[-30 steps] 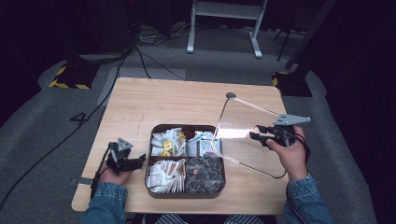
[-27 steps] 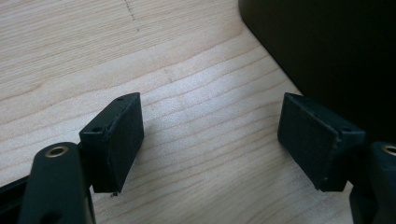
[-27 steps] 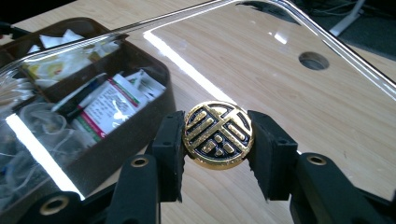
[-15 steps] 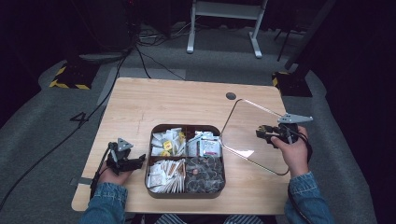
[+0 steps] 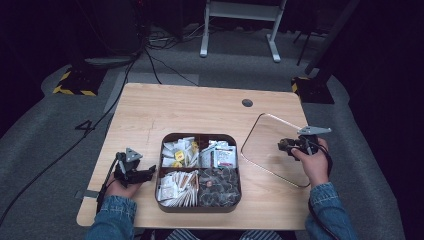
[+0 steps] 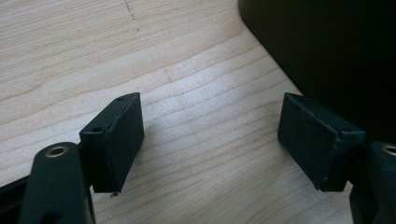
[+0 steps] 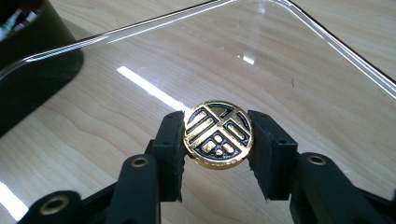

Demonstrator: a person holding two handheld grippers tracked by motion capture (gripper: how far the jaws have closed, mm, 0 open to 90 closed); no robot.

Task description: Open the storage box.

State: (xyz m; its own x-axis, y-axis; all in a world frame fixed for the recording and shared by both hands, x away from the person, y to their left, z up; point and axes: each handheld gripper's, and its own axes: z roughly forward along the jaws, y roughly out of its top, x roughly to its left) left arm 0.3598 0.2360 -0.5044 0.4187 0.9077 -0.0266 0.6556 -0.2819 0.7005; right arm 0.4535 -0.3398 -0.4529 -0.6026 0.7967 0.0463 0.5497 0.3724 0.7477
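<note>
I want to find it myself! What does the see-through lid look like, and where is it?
Look at the wooden table, just right of the dark box of packets. The clear lid lies there, with the right tongs gripping its round gold-and-black knob. It's the one see-through thing.

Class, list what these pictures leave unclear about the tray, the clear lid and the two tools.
- Tray contents: too small in the high view to name.
- Lid: whether it lies flat on the table; its clear edge gives too little.
- Gold knob in the right tool: underside hidden by the pads.
- Left tool: open; tray wall cut off by the edge.
</note>
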